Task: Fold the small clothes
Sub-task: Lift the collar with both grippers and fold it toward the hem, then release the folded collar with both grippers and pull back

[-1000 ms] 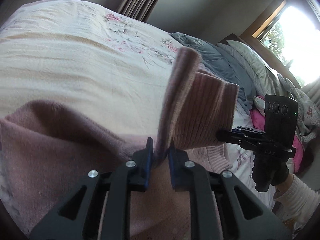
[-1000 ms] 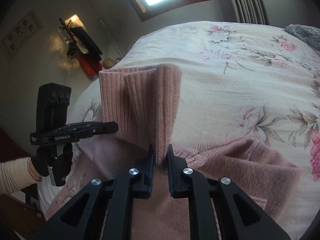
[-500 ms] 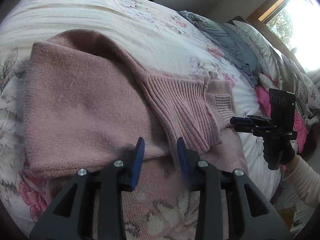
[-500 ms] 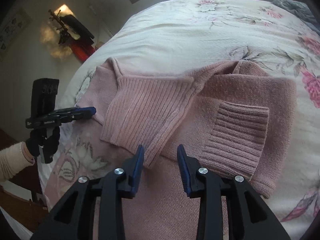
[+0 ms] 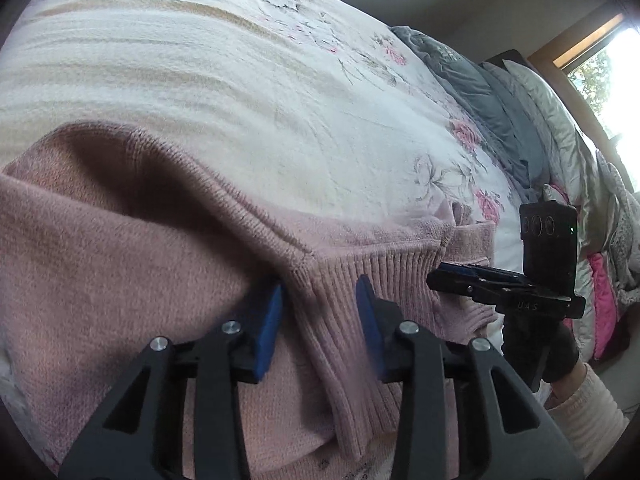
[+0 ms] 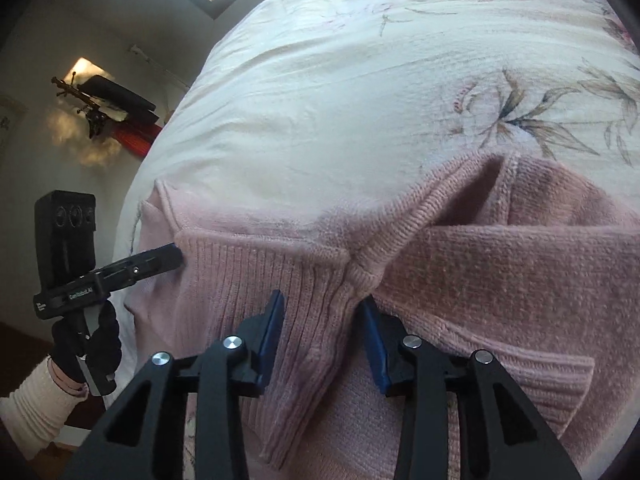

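Both grippers, left (image 5: 320, 312) and right (image 6: 322, 328), are hovering with fingers spread and empty over a pink sweater (image 5: 120, 272) lying beneath them on the bed (image 5: 200, 80), seemingly lining up another fold.

Floral bedspread (image 5: 248, 92), grey blanket (image 5: 484, 116), pink cloth (image 5: 602, 300) beside window (image 5: 612, 68).

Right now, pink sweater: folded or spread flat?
Partly folded. The pink sweater lies on the bedspread with its ribbed hem doubled back over the body; both grippers open.
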